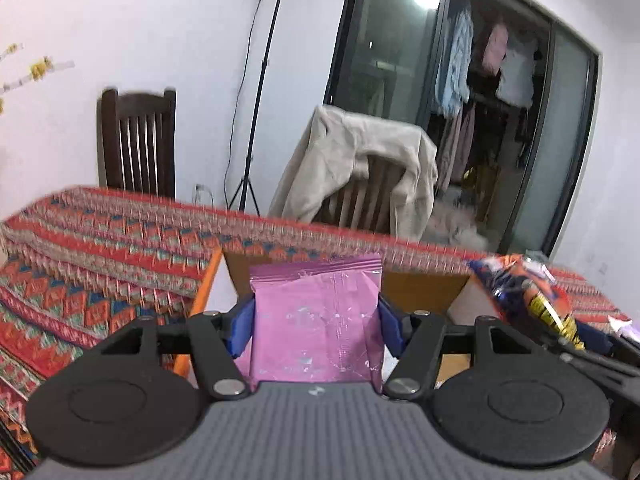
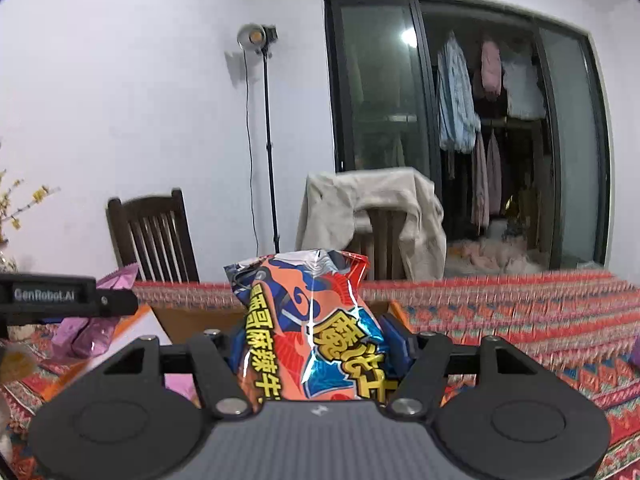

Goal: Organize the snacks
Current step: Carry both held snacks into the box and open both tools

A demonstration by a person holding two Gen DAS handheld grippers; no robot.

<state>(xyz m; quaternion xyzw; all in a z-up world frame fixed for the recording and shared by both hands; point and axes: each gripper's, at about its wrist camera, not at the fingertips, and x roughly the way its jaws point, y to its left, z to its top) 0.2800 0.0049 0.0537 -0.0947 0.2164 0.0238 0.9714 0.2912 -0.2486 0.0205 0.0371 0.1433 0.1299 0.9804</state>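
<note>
Left gripper (image 1: 316, 322), seen from its own wrist camera: blue-padded fingers (image 1: 240, 330) pinch a pink foil packet (image 1: 316, 320) by its two side edges. The packet is flat, glossy and creased, with a crimped top seam, and stands upright above a cardboard box (image 1: 424, 286) with an orange rim and pale inner wall. Right gripper (image 2: 310, 340), seen from its own camera: fingers (image 2: 394, 338) pinch a puffed, shiny snack bag (image 2: 308, 320) printed in orange, blue and yellow characters, tilted slightly leftward. Both grippers point a little downward and are held side by side, well clear of the surface; each appears at the edge of the other's view, the left one with its pink packet at far left of the right view. The table (image 2: 520, 312) carries a woven cloth of red, orange and teal geometric bands; broad bare cloth extends to the right of the box. Beyond the far table edge stand a slatted dark wooden chair (image 2: 154, 236), a second chair draped with a beige garment (image 2: 376, 208), and a lamp stand (image 2: 270, 152).
</note>
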